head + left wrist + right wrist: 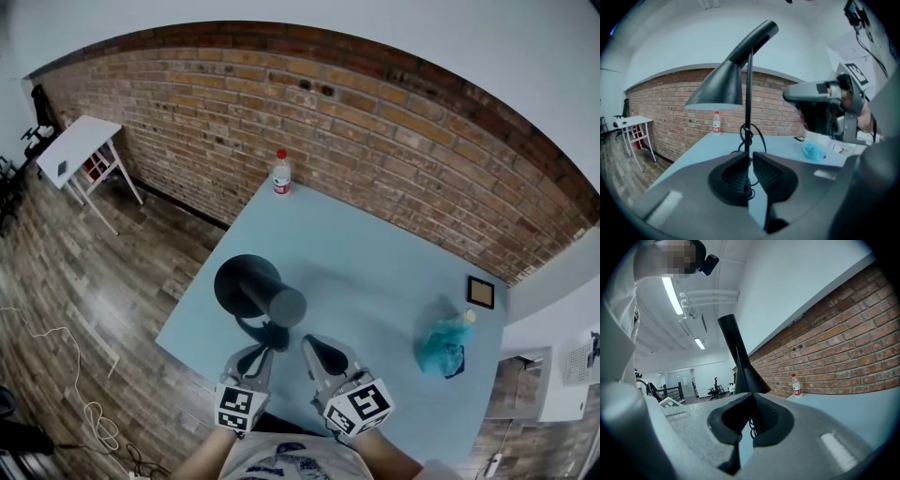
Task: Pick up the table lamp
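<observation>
Black table lamp [253,286] stands upright by the near left edge of the table [375,262], stem vertical. Left gripper [255,356], jaws together and empty, lies nearer, the stem apparently just beyond its tips; right gripper [322,354] is likewise closed, empty.

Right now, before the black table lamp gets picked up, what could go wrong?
Left gripper and right gripper are both shut; they may shove the black cone-shaded table lamp instead of grasping it.
It stands near the light blue table's left edge, so it could topple off.
The black cable wound round its stem might snag.
</observation>
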Tool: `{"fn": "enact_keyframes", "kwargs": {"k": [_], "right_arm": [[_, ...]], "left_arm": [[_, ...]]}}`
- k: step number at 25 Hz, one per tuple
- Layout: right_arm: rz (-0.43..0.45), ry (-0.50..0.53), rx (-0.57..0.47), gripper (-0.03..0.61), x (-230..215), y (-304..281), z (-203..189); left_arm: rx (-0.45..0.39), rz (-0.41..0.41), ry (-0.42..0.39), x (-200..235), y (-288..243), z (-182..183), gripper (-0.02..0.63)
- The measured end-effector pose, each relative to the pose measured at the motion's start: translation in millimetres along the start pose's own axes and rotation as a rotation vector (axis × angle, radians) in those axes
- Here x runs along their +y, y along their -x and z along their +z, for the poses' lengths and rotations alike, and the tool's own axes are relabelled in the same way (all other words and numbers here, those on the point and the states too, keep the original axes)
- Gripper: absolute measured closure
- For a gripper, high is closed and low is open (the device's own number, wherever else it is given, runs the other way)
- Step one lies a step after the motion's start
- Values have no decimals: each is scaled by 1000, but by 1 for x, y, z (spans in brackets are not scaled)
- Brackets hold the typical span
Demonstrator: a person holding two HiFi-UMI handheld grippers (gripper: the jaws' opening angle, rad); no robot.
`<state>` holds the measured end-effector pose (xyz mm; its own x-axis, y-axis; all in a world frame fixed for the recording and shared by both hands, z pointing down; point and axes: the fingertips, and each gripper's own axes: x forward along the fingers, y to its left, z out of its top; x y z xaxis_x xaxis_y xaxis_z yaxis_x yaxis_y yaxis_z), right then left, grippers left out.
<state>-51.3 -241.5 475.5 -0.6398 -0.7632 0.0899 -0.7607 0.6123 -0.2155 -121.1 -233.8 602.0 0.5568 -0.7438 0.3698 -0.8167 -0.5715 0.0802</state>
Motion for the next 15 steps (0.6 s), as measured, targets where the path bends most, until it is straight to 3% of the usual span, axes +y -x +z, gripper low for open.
{"fn": "enact_keyframes", "kwargs": {"k": [9, 15], "right_arm": [[-4, -12, 18, 580, -4, -10, -7], [0, -14, 29, 580, -2, -13, -12]], "left_arm": [[-26, -17, -2, 7, -24, -16, 551], [19, -34, 11, 7, -44, -33, 520]]}}
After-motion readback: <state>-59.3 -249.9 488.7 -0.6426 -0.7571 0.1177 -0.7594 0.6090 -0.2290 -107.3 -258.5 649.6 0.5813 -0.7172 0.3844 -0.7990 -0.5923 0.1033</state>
